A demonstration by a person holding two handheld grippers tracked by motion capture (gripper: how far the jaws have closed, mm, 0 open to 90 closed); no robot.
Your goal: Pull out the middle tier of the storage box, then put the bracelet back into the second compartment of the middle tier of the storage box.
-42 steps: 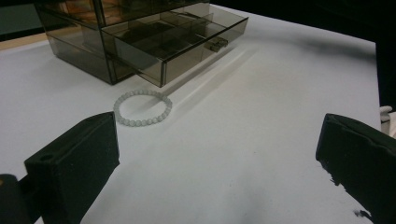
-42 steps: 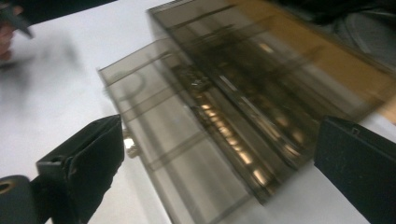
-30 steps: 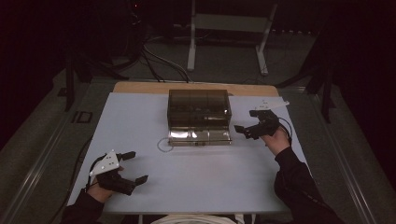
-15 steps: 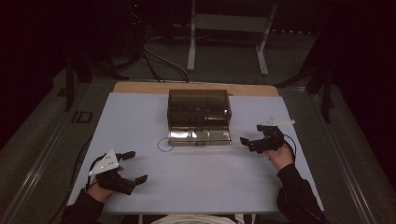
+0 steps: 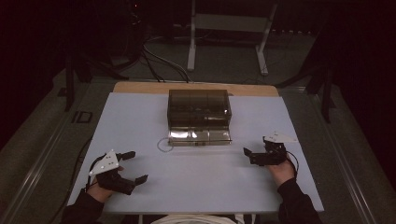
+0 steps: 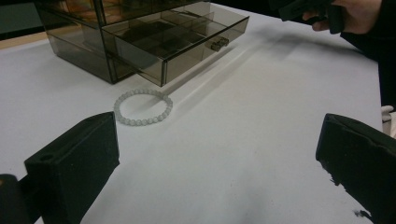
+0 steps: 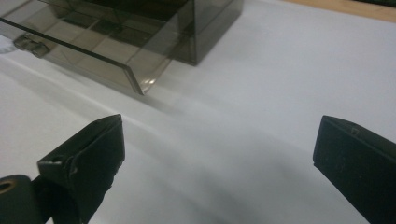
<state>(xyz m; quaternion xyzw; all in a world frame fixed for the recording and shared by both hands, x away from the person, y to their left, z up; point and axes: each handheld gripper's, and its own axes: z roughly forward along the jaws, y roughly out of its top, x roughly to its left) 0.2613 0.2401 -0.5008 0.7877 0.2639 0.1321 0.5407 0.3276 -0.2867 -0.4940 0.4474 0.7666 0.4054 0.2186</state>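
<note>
One bracelet of small pale grey-white beads (image 6: 143,107) lies flat on the white table (image 5: 196,172) as a closed ring, just off the front left corner of the smoked transparent acrylic drawer box (image 5: 199,108). Being a ring, it has no real long axis and points nowhere; in the high view (image 5: 164,144) it is a faint loop. The box's bottom drawer (image 6: 175,44) is pulled out toward the person, its long front edge running across the table, its small clasp-like handle (image 6: 219,43) facing the person. The bracelet rests near that drawer's left corner but apart from it.

The left gripper (image 5: 128,166) sits well nearer the person than the bracelet, toward the table's front left, held in a hand (image 5: 100,189) whose forearm comes in from the near edge. Its jaws stand wide apart with nothing between them, aimed toward the bracelet and box. The right gripper (image 5: 248,154) is to the right of the drawer and slightly nearer the person, its hand (image 5: 281,171) behind it, the jaws pointing left toward the box; they too are spread wide and empty.

The left gripper view makes out the single beads and the drawer's inner dividers, and the other hand (image 6: 352,14) at top right. The right gripper view gives the drawer's right corner (image 7: 140,84) and bare table.
</note>
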